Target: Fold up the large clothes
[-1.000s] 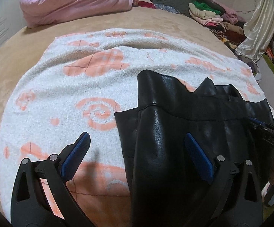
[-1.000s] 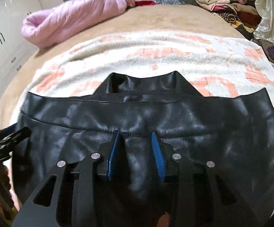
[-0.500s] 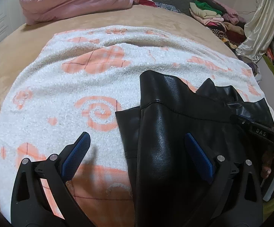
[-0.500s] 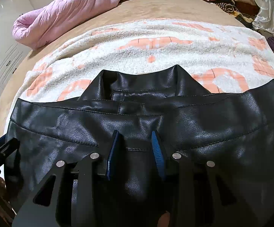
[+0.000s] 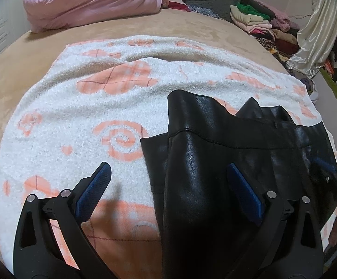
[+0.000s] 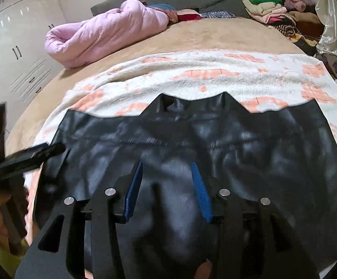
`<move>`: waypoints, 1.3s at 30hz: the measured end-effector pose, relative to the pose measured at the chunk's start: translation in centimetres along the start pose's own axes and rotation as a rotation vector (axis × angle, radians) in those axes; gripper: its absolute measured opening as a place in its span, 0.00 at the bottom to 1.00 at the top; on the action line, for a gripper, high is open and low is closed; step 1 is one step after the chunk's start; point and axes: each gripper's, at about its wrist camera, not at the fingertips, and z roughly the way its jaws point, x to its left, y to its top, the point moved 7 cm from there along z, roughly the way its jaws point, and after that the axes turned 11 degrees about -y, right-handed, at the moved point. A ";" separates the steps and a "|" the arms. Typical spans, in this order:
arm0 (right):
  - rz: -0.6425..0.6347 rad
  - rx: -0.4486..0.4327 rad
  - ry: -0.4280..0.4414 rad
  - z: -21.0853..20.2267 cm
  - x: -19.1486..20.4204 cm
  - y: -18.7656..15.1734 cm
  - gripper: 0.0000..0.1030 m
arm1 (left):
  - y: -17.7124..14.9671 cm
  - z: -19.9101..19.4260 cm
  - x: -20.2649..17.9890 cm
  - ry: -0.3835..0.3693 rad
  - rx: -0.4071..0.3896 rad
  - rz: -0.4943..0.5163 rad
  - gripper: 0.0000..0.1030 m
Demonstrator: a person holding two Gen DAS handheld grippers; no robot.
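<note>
Glossy black leather-look jacket on a fluffy, nubby white-and-peach blanket over matt tan bedcover.

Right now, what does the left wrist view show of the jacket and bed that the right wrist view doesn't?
Left wrist only: the folded left edge of the black leather jacket, the spiral pattern beside it, and the left gripper wide open over that edge.

Right wrist only: the jacket's whole width with its collar, the white closets, and the right gripper, jaws just opening, gripping nothing.

Both: the patterned blanket, pink duvet, clothes pile.
</note>
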 end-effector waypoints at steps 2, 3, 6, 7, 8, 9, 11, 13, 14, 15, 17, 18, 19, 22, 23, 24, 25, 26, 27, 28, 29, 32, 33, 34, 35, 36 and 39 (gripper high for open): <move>-0.018 -0.011 -0.002 -1.2 0.4 -1.5 0.41 | -0.1 0.1 0.1 0.001 0.003 -0.003 0.91; -0.024 -0.014 -0.007 -1.6 0.6 -2.1 0.41 | -0.3 0.2 0.1 -0.003 0.009 -0.006 0.91; -0.020 0.013 -0.032 -2.1 0.5 -4.4 0.44 | -0.6 0.7 0.0 -0.004 0.026 -0.004 0.91; -0.007 0.036 -0.037 -1.8 0.3 -5.1 0.45 | -0.7 0.8 -0.1 -0.002 0.028 -0.002 0.91; 0.004 0.064 -0.025 -1.2 0.2 -5.9 0.46 | -0.8 0.9 0.0 0.001 0.030 -0.003 0.91; 0.005 0.070 -0.025 -0.7 0.1 -6.4 0.46 | -0.9 1.0 -0.1 -0.001 0.033 -0.006 0.91; -0.020 0.054 -0.037 -0.7 0.3 -6.7 0.47 | -0.9 0.9 -0.1 0.000 0.031 -0.004 0.91; -0.032 0.034 -0.027 -1.5 0.9 -6.5 0.55 | -0.8 0.6 -0.1 0.005 0.029 -0.001 0.91; -0.031 0.024 -0.003 -2.0 1.4 -6.3 0.57 | -0.8 0.4 -0.1 0.001 0.026 -0.001 0.91; -0.034 0.013 0.017 -2.5 1.9 -6.2 0.58 | -0.7 0.3 0.0 0.000 0.023 -0.003 0.91; -0.058 -0.012 0.032 -3.4 3.0 -6.1 0.67 | -0.5 0.0 0.0 0.001 0.018 -0.009 0.91; -0.072 -0.023 0.038 -3.7 3.6 -6.1 0.69 | -0.3 -0.3 0.1 -0.001 0.012 -0.013 0.91; -0.087 -0.033 0.056 -4.1 4.4 -6.2 0.73 | -0.2 -0.6 0.2 -0.003 0.007 -0.016 0.91; -0.133 -0.045 0.083 -4.7 6.4 -6.3 0.83 | -0.1 -1.0 0.4 0.002 0.010 -0.016 0.91; -0.162 -0.053 0.085 -4.8 7.3 -6.5 0.85 | -0.1 -1.1 0.5 0.005 0.012 -0.016 0.91; -0.194 -0.061 0.088 -4.9 8.2 -6.6 0.86 | -0.1 -1.1 0.7 0.008 0.013 -0.020 0.91; -0.223 -0.071 0.088 -5.0 9.0 -6.7 0.87 | -0.1 -1.2 0.9 0.008 0.015 -0.026 0.91; -0.272 -0.085 0.082 -5.1 10.3 -7.0 0.88 | -0.1 -1.2 1.2 0.006 0.018 -0.036 0.91; -0.311 -0.096 0.080 -5.1 11.1 -7.4 0.88 | -0.1 -1.1 1.4 0.004 0.021 -0.042 0.91; -0.351 -0.105 0.080 -5.1 12.1 -7.7 0.89 | -0.1 -1.1 1.6 0.000 0.024 -0.049 0.91; -0.402 -0.116 0.086 -5.1 13.3 -8.2 0.89 | -0.2 -1.0 1.8 -0.012 0.030 -0.059 0.91; -0.534 -0.142 0.061 -4.5 16.0 -9.4 0.89 | -0.4 -0.7 2.2 -0.049 0.042 -0.089 0.91; -0.578 -0.152 0.039 -4.2 16.6 -9.8 0.89 | -0.5 -0.4 2.3 -0.066 0.047 -0.100 0.91; -0.624 -0.158 0.010 -3.8 17.3 -10.2 0.89 | -0.6 -0.1 2.4 -0.082 0.057 -0.110 0.91; -0.670 -0.164 -0.026 -3.2 17.9 -10.7 0.89 | -0.7 0.1 2.5 -0.086 0.064 -0.116 0.91; -0.696 -0.169 -0.051 -2.8 18.2 -11.0 0.89 | -0.8 0.4 2.5 -0.094 0.071 -0.123 0.91; -0.761 -0.202 -0.129 -1.5 19.3 -11.1 0.90 | -1.1 1.0 2.7 -0.120 0.087 -0.147 0.91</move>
